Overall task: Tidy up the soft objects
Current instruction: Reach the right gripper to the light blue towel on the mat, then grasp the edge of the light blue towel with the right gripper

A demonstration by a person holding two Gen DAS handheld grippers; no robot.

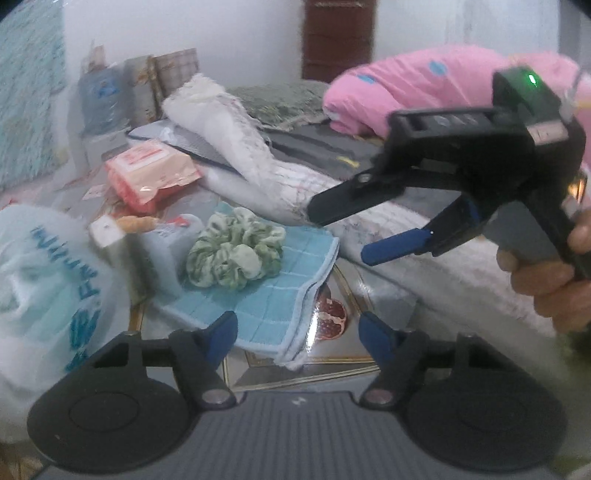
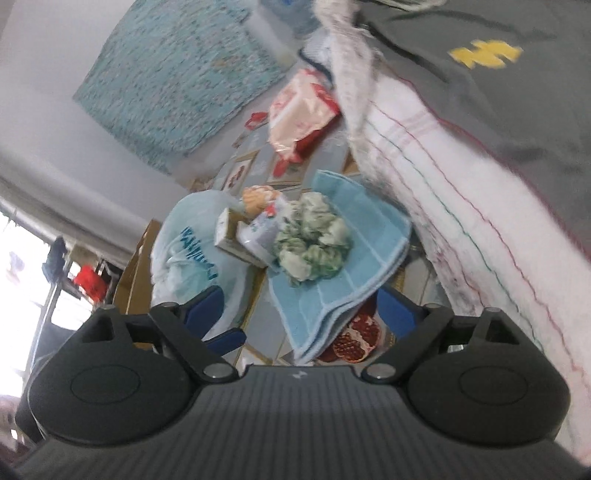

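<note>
Left wrist view, risk: green scrunchie [image 1: 234, 258] rests loose on folded blue towel [image 1: 273, 291]; lifting the towel could tip it off, I judge.
Left gripper [image 1: 297, 332]: released, empty, angled down at towel's near corner.
Right gripper [image 1: 341, 236]: released, empty, beside the white blanket [image 1: 406, 229].
Right wrist view, pose: right gripper [image 2: 308, 310] rolled, tilted downward over the towel [image 2: 354, 273], overhanging the table edge.

White wall [image 1: 229, 33], brown door [image 1: 338, 37], bright window [image 2: 22, 266] at left.

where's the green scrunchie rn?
In both wrist views the green scrunchie sits on top of the folded blue towel, centre frame, with small boxes just to its left.
</note>
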